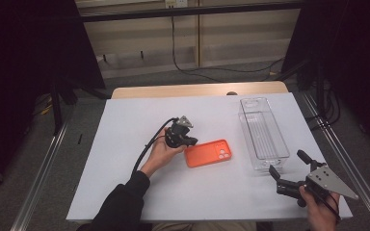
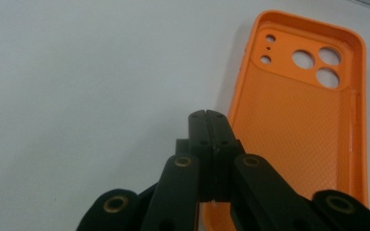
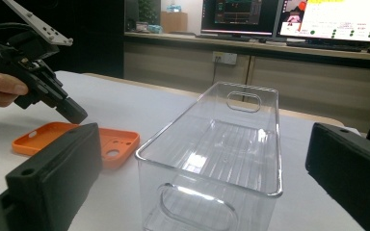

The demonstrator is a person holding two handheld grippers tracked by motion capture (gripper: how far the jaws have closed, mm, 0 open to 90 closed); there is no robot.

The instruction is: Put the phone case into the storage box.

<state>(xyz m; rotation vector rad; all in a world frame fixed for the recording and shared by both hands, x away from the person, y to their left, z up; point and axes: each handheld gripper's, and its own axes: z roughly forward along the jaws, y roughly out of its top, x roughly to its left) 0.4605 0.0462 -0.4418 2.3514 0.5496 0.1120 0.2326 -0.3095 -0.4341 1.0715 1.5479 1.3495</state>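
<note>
Bench: we see a white-topped bench (image 1: 125,183) with a strip of pale wood along its far edge.

Phone case: an orange phone case (image 1: 208,153) lies flat near the middle of the bench, open side up, its camera cut-outs toward the right end in the high view. In the left gripper view its hollow, dimpled inside (image 2: 298,110) faces us.

Clear bin: a long, clear plastic bin (image 1: 262,132) stands upright on the right part of the bench, just right of the case and apart from it, its long side running away from the person. We see nothing inside it. Each short end has a handle slot, as the right gripper view (image 3: 221,144) shows.

Left tongs: we find the left tongs (image 2: 208,119) pressed together with nothing between them, poised at the case's left end. Whether the tips touch the case, we cannot tell. The left hand (image 1: 161,151) holds them.

Right tongs: the right tongs (image 1: 286,166) stand wide apart, near the bench's right front corner, pointing toward the near end of the bin and not touching it. The right hand (image 1: 320,211) grips them from below.

Background: monitors (image 3: 289,19) glow beyond the bench in the right gripper view.
</note>
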